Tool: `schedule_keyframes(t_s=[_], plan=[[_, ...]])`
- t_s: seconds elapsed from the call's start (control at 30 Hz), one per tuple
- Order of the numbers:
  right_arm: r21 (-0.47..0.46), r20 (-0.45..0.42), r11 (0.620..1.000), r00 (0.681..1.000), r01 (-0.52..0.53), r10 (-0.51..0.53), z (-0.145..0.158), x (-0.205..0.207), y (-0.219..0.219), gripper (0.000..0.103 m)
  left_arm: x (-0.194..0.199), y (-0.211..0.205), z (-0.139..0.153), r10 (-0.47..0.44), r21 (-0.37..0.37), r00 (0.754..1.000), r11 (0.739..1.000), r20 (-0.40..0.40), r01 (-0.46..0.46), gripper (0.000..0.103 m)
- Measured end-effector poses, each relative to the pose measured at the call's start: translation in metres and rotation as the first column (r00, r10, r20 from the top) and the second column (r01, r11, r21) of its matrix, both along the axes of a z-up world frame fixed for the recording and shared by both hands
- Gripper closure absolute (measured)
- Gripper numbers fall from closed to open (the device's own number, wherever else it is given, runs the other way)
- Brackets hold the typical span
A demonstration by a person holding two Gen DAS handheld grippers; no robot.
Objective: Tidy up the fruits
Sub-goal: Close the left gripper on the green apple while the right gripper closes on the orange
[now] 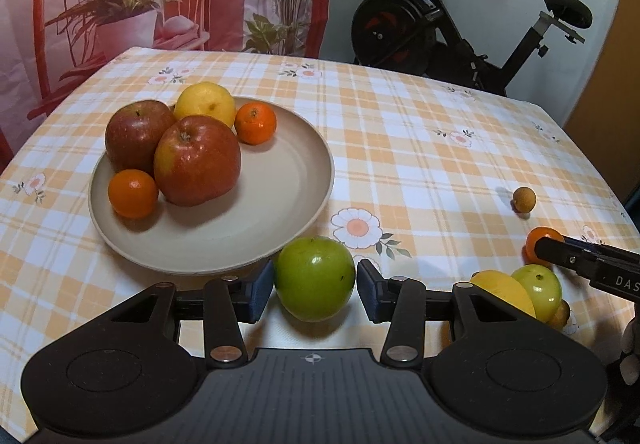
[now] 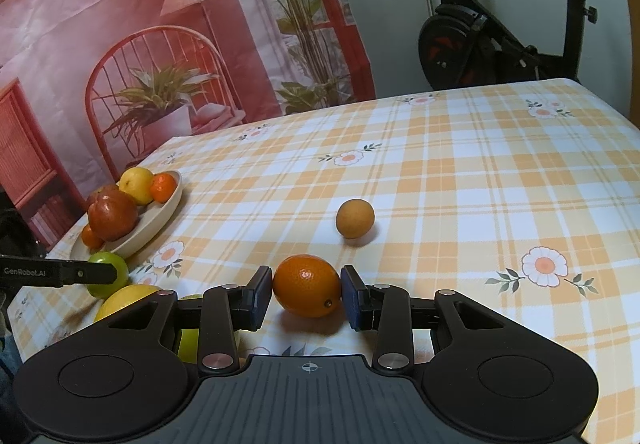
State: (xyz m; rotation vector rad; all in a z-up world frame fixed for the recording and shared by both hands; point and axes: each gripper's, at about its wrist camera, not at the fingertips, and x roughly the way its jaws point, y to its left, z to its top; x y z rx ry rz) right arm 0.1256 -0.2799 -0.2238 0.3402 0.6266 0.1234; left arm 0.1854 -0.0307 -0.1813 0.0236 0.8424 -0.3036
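A green apple [image 1: 314,278] rests on the checked tablecloth just in front of the beige plate [image 1: 280,199]. My left gripper [image 1: 316,284] stands around the apple, its right pad a sliver off the skin, so it is open. The plate holds two red apples [image 1: 196,159], a lemon [image 1: 206,103] and two tangerines [image 1: 256,123]. In the right wrist view an orange [image 2: 307,286] sits low over the cloth with both pads of my right gripper [image 2: 307,288] pressed on its sides. The left wrist view shows that gripper's finger [image 1: 560,250] against the same orange [image 1: 536,240].
A small brown round fruit [image 2: 355,217] lies alone on the cloth beyond the orange. A yellow fruit [image 1: 504,292] and another green apple [image 1: 538,290] lie together between the two grippers. An exercise bike [image 1: 440,23] stands behind the table, and a printed curtain hangs along its left side.
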Motion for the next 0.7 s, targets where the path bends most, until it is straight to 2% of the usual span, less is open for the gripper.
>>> schedule_keyframes(t_s=[0.4, 0.7], plan=[[0.004, 0.000, 1.000, 1.000, 0.001, -0.001, -0.0004, -0.0006, -0.0003, 0.069, 0.0000, 0.0017, -0.0038, -0.018, 0.006, 1.000, 1.000, 0.003, 0.018, 0.055], [0.009, -0.001, 1.000, 1.000, 0.002, -0.002, -0.0002, -0.0009, -0.0001, 0.069, -0.0032, 0.0002, 0.0018, -0.039, -0.018, 0.999, 0.999, 0.023, 0.039, 0.055]])
